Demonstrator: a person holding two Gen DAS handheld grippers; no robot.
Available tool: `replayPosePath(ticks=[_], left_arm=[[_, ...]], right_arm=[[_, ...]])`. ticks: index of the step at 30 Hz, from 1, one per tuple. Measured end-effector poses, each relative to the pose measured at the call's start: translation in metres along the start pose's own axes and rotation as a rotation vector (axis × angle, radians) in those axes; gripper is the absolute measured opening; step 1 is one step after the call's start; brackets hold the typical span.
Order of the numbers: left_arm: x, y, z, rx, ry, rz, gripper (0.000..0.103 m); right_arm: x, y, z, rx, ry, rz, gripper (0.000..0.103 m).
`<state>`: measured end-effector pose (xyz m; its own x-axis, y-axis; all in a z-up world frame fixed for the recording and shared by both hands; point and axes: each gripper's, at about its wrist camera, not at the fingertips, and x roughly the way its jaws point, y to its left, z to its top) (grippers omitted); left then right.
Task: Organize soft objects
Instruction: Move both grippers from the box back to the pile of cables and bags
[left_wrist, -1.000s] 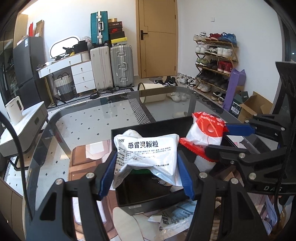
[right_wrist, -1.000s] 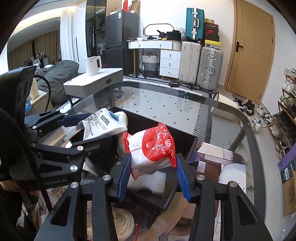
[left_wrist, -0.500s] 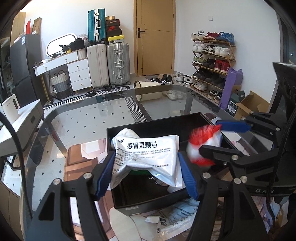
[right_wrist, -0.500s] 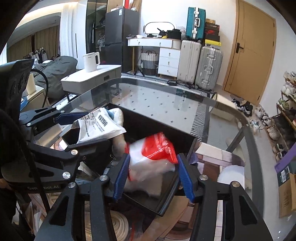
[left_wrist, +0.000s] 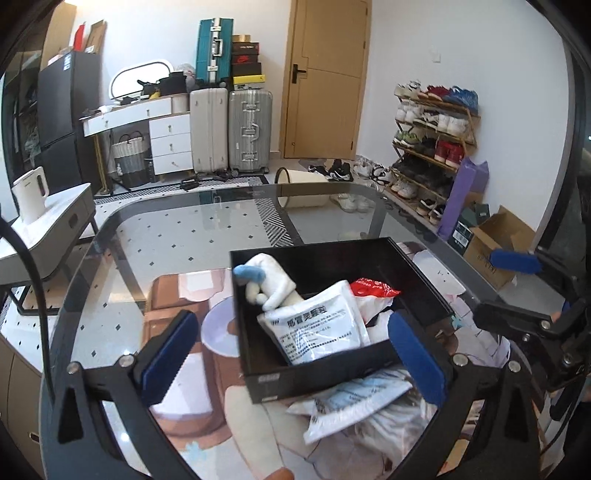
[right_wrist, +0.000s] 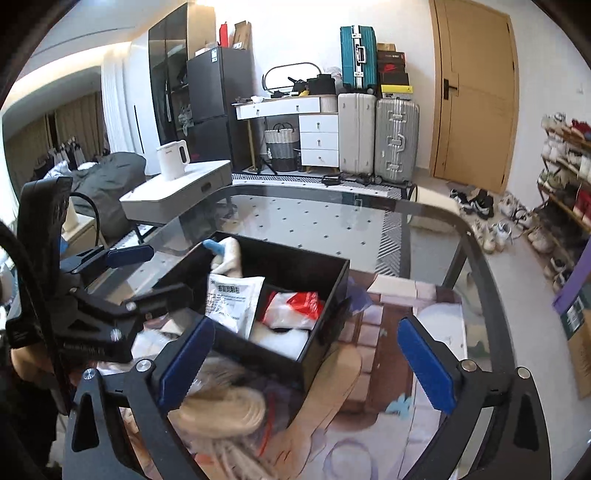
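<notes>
Both the left gripper (left_wrist: 291, 354) and right gripper (right_wrist: 306, 360) are opening with nothing between them, above a black box (left_wrist: 314, 380) holding a white packet (left_wrist: 317, 328) and red-topped bag (right_wrist: 295, 308), which may slide over the low rim.

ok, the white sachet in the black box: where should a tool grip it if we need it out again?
Probably by the raised upper edge of the sachet, coming from above. It lies tilted, leaning on the plush toy, with its lower end down against the box near wall, so that end looks hard to reach. Pinch across the flat faces; the pouch is thin and limp.
</notes>
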<state>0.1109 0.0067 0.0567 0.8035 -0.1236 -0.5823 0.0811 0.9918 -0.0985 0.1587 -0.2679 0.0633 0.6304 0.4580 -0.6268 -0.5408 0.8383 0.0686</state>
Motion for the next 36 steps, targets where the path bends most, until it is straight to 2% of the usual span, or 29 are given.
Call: replayPosePath(ticks=[15, 36], left_arm=[[-0.047, 0.003, -0.032, -0.013, -0.003, 0.023, 0.103], [-0.038, 0.005, -0.064, -0.019, 0.067, 0.057, 0.103]], right_arm=[[-0.024, 0.005, -0.034, 0.044, 0.05, 0.009, 0.102], [-0.01, 0.01, -0.09, 0.139, 0.154, 0.018, 0.102]])
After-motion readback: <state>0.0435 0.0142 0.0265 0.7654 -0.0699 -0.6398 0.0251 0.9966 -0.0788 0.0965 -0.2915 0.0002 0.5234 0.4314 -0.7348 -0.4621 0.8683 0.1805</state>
